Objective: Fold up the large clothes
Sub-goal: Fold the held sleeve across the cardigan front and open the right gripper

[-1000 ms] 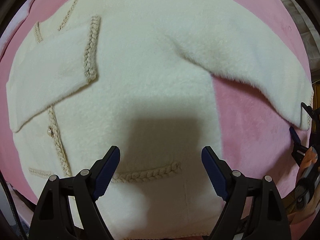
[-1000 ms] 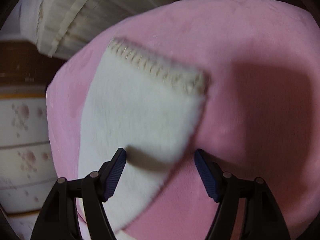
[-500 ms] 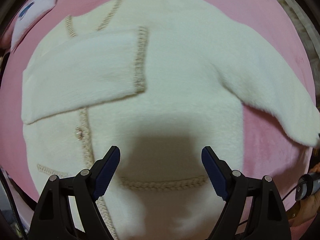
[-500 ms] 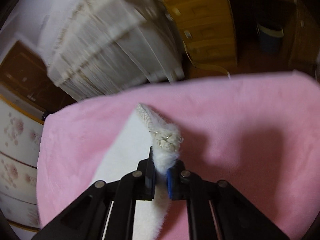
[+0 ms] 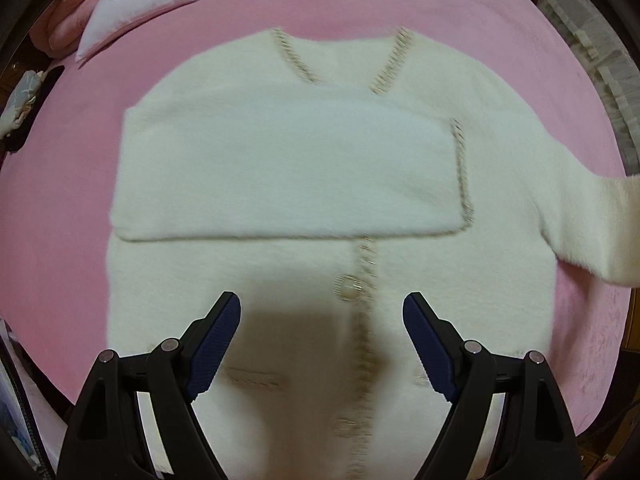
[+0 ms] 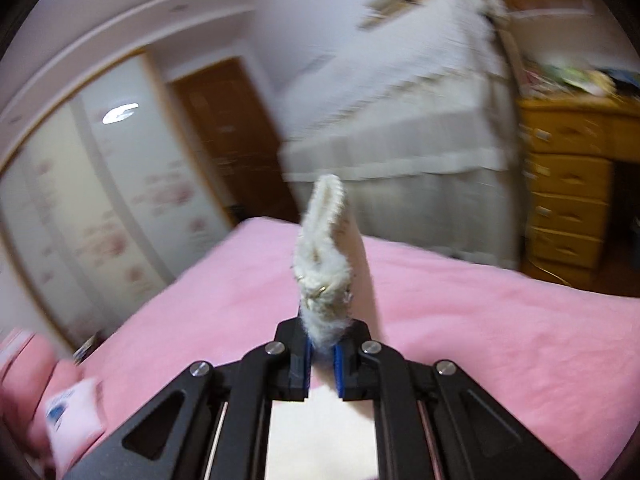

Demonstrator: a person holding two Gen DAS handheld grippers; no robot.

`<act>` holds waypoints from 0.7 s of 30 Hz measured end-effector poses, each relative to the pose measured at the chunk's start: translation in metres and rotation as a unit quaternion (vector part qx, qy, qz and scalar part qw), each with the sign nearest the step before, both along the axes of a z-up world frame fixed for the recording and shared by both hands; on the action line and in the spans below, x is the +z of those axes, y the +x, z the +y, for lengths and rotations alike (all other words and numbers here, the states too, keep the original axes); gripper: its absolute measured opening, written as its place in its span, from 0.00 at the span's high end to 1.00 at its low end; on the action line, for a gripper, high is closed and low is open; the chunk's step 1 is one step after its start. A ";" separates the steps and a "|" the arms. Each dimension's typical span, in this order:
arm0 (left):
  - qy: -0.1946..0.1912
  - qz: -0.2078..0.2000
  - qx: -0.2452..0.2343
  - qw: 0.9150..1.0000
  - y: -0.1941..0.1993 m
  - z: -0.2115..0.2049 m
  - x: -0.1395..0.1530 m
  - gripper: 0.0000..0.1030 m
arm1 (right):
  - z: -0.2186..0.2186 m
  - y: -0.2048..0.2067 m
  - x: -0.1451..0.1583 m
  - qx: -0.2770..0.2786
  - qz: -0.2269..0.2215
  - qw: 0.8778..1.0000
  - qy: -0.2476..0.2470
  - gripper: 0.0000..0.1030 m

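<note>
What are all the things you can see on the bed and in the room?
cardigan: one, cream with braided beige trim, flat on the blanket, one sleeve folded across the chest
sleeve cuff: one, cream, lifted off the bed, pinched in the right hand-held gripper
pink blanket: one, pink, covering the bed
small pillow: one, white with a blue print, at the far left corner of the bed
wooden drawers: one unit, yellow-brown, right side of the room
door: one, brown, back wall
left hand-held gripper: one, black with blue pads, open above the cardigan's lower front
right hand-held gripper: one, black with blue pads, shut on the cuff
</note>
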State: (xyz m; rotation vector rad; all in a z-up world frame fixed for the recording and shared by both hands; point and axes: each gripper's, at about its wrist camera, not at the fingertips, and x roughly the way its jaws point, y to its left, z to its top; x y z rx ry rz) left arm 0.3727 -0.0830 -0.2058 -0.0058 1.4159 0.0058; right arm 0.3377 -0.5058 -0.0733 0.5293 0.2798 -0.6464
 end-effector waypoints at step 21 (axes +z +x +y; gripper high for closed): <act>-0.033 -0.007 0.082 0.996 0.021 0.212 -0.029 0.20 | 0.281 0.117 -0.212 0.321 0.258 0.909 0.063 0.61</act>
